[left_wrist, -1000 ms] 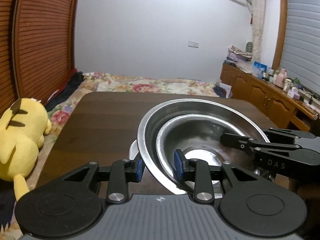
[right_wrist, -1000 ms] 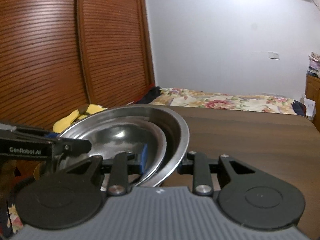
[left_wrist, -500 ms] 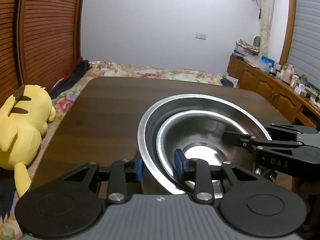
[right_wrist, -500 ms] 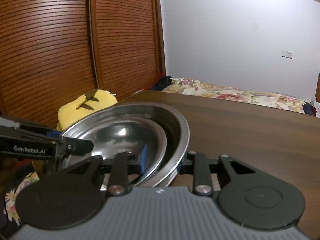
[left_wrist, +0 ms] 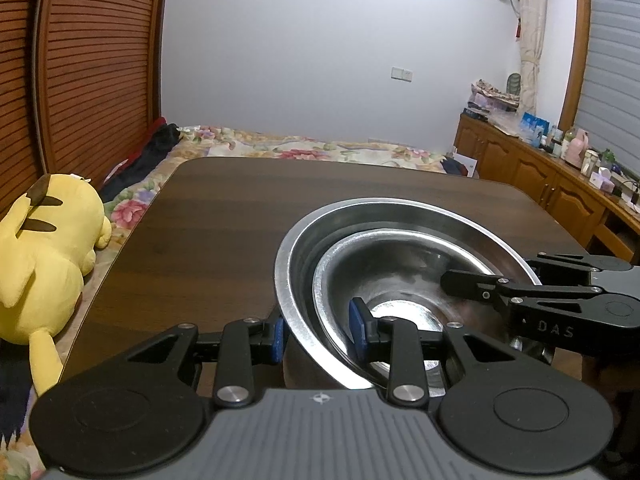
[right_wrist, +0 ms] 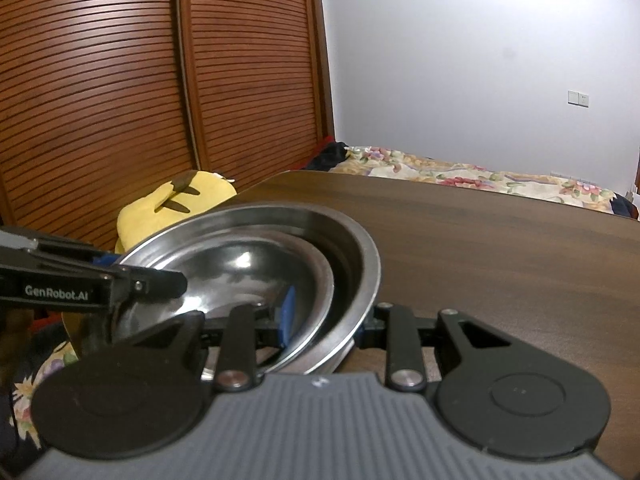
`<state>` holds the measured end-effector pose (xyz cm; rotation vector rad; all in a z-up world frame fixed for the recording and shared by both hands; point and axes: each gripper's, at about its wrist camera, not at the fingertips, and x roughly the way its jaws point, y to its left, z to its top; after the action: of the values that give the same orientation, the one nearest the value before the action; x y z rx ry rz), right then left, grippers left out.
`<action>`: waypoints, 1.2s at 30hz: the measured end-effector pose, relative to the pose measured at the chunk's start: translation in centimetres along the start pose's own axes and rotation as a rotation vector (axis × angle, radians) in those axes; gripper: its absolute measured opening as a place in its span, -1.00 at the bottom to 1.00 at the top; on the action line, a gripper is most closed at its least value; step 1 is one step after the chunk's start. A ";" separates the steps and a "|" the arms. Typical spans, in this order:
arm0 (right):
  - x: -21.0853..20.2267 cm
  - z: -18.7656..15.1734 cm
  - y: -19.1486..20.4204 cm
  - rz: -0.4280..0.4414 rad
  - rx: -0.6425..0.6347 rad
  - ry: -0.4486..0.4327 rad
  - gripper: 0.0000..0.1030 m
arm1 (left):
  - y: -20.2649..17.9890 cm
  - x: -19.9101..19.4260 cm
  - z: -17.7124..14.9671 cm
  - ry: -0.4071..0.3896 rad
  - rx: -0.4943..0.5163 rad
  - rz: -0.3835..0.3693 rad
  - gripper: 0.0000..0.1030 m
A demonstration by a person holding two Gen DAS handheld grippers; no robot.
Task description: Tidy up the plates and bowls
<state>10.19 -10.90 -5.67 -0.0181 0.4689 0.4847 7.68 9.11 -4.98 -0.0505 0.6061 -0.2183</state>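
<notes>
Two steel bowls sit nested, the smaller inner bowl (left_wrist: 400,280) (right_wrist: 240,264) inside the wide outer bowl (left_wrist: 400,216) (right_wrist: 352,248), above the dark wooden table (left_wrist: 224,220) (right_wrist: 500,248). My left gripper (left_wrist: 318,336) is shut on the stack's near-left rims, one blue pad outside the outer bowl and one inside the inner bowl. My right gripper (right_wrist: 326,320) clamps the opposite rims the same way. Each gripper shows in the other's view, the right gripper (left_wrist: 452,280) at the right and the left gripper (right_wrist: 176,284) at the left. The bowls' underside is hidden.
A yellow plush toy (left_wrist: 44,248) (right_wrist: 180,204) lies off the table's left edge. A floral bed (left_wrist: 304,148) runs behind the table. Slatted wooden wardrobe doors (right_wrist: 120,100) stand at the left, and a cluttered wooden cabinet (left_wrist: 540,184) lines the right wall.
Both wrist views have tipped slightly downward, so more tabletop shows beyond the bowls. Both grippers keep the same hold on the nested bowls.
</notes>
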 end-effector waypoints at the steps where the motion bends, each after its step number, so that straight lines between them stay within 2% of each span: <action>1: 0.0 0.0 0.0 0.002 0.000 0.002 -0.41 | 0.0 0.0 0.1 0.001 0.000 0.002 -0.34; 4: 0.1 0.1 -0.1 0.007 0.002 0.011 -0.38 | 0.0 0.0 0.2 -0.004 0.000 0.014 -0.34; 5: 0.1 0.1 -0.1 0.010 0.000 0.014 -0.27 | -0.1 -0.1 0.2 -0.007 0.003 0.020 -0.34; 6: 0.1 0.1 0.0 0.006 -0.002 0.017 0.02 | -0.1 -0.1 0.2 -0.010 0.005 0.025 -0.34; 8: -0.2 0.1 0.3 -0.040 -0.020 -0.003 0.34 | 0.0 -0.1 0.4 -0.013 0.005 0.031 -0.33; 12: -0.6 0.2 0.1 -0.054 -0.023 -0.024 0.37 | 0.0 -0.7 0.8 -0.034 0.007 0.048 -0.04; 14: -0.9 0.4 -0.1 -0.058 -0.010 -0.031 0.40 | 0.0 -1.0 1.2 -0.043 0.008 0.054 0.03; 19: -2.1 1.0 -0.3 -0.070 0.005 -0.061 0.55 | -0.5 -2.0 2.0 -0.074 0.023 0.063 0.33; 21: -2.8 1.3 -0.3 -0.077 0.006 -0.076 0.61 | -0.9 -2.5 2.2 -0.096 0.031 0.060 0.63; 23: -3.6 1.5 -0.4 -0.089 0.005 -0.090 0.73 | -1.3 -2.9 2.4 -0.118 0.035 0.057 0.79; 29: -5.8 2.0 -0.5 -0.119 0.004 -0.127 0.87 | -2.6 -4.0 3.0 -0.150 0.051 0.055 1.00; 32: -7.0 2.2 -0.8 -0.131 0.010 -0.148 1.00 | -3.2 -4.4 3.2 -0.156 0.057 0.061 1.00; 36: -8.1 2.3 -1.3 -0.156 0.025 -0.167 1.00 | -4.3 -4.8 3.4 -0.160 0.067 0.086 1.00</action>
<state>5.48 -15.37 -0.20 0.0093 0.3067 0.3239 4.98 5.90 0.94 0.0231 0.4398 -0.1492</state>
